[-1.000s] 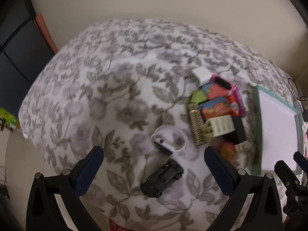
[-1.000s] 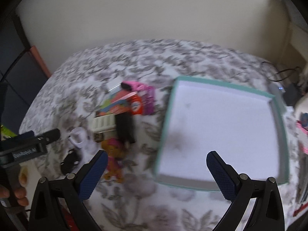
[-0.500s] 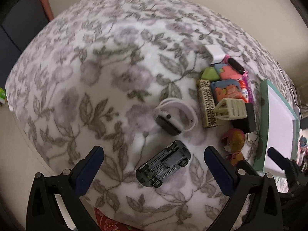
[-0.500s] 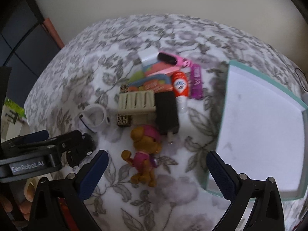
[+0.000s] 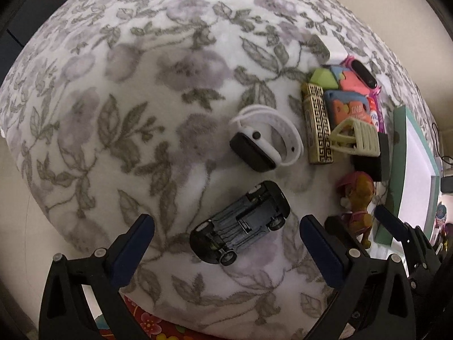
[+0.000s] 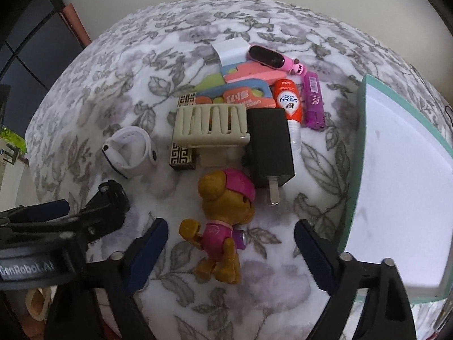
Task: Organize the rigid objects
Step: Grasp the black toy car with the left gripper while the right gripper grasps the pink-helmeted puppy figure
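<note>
From your left wrist camera, your left gripper (image 5: 226, 243) points down at the floral blanket (image 5: 136, 90) with its jaws spread wide and nothing pressed between the pads. The black toy car (image 5: 240, 223) lies upside down, wheels up, in the gap between the two fingers but touches neither. Just beyond it sits the white smartwatch (image 5: 266, 141), its strap looped and its dark face toward you. To the right of the watch lies a gold patterned box (image 5: 317, 124), with a cream hair claw clip (image 5: 356, 138) resting beside it and partly over a black block. Further back is a cluster of colourful small items. The brown puppy figure (image 5: 356, 201) in pink stands near the right finger, and the teal-edged white tray (image 5: 396, 170) runs along the right edge.

From your right wrist camera, your right gripper (image 6: 230, 252) has its jaws open, and they have just been closing in. The puppy figure (image 6: 223, 221) lies on its front between the fingers, but the pads are not on it. Beyond it are the black charger plug (image 6: 269, 144), prongs toward you, the claw clip (image 6: 209, 124), the gold box (image 6: 182, 155) and the smartwatch (image 6: 130, 153). Behind these lie an orange tube (image 6: 288, 102), a purple lighter (image 6: 312, 99), a pink fitness band (image 6: 269, 56) and a white block (image 6: 230, 49). The tray (image 6: 354, 170) sits at the right, its white floor bare. Your left gripper (image 6: 85, 221) shows at the lower left.
</note>
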